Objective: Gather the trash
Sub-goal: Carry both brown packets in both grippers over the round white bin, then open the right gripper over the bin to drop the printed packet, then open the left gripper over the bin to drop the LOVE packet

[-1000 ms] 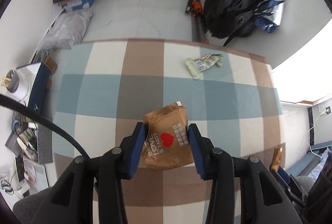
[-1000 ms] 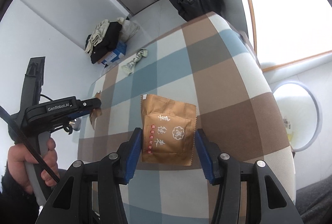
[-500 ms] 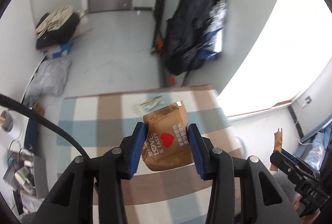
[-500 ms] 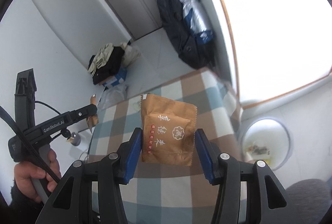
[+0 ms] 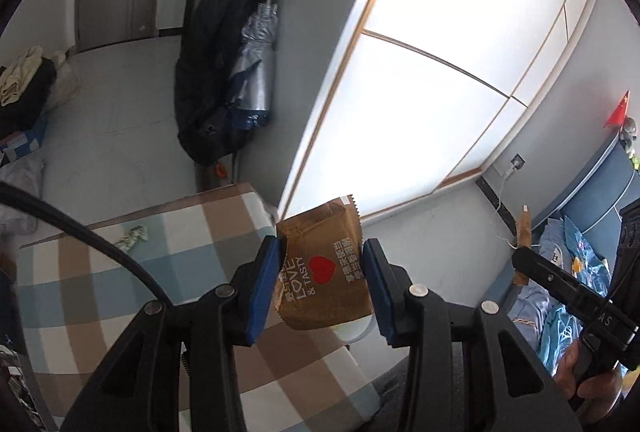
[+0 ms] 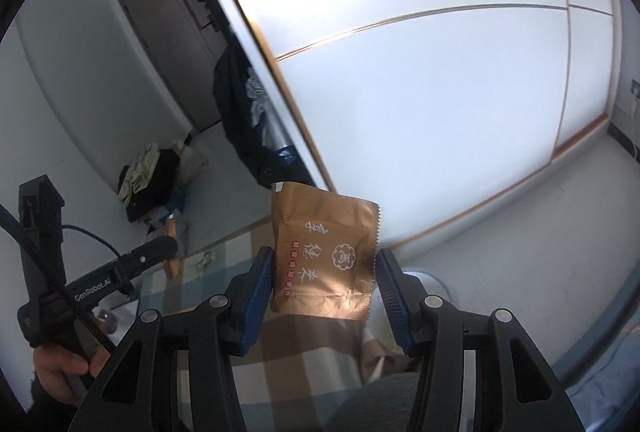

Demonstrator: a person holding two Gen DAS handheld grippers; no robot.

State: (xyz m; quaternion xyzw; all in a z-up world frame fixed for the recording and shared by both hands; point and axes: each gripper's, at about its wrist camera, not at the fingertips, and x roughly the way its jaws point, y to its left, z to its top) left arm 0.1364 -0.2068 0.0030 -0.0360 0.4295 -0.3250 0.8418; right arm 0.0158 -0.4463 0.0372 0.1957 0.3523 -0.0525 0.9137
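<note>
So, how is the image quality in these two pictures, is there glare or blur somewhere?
Left wrist view: the big window is blown out to white; the brown packet in the left gripper is sharp, its print readable. Right wrist view: the window glares less; the other packet in the right gripper is sharp, with a bright patch low down. Both views bend straight lines strongly and darken at the corners.

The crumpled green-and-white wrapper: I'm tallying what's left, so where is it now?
In the left wrist view, the crumpled wrapper lies on the checked tabletop near its far edge, left of the raised left tongs.
</note>
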